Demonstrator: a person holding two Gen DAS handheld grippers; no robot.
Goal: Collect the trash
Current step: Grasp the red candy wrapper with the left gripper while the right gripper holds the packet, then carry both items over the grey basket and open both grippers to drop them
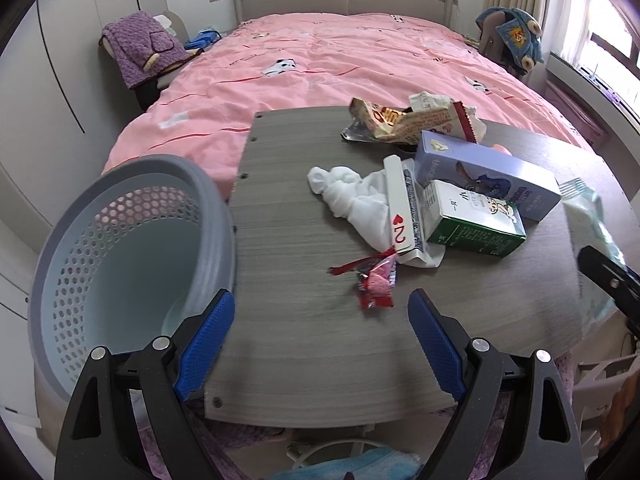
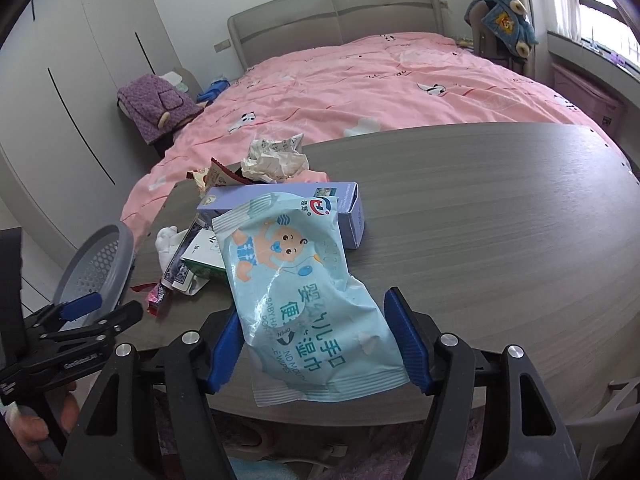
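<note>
A grey perforated bin [image 1: 120, 248] stands at the table's left edge; it also shows in the right wrist view [image 2: 100, 268]. My left gripper [image 1: 320, 340] is open and empty, low over the grey wooden table [image 1: 300, 340], just short of a red candy wrapper [image 1: 376, 280]. Behind the wrapper lie a white cloth [image 1: 352, 196], a card pack [image 1: 402, 208], a green carton [image 1: 472, 216], a purple box [image 1: 480, 172] and snack wrappers [image 1: 408, 118]. My right gripper [image 2: 316, 340] is open around a light blue baby wipes pack [image 2: 304, 292]; the blue pads stand just off its sides.
A bed with a pink cover [image 1: 320, 64] lies behind the table. A purple blanket [image 1: 148, 44] sits on a stool at the left. A chair with a blue garment [image 1: 512, 36] stands at the right by the window. The table's right half [image 2: 500, 220] is bare wood.
</note>
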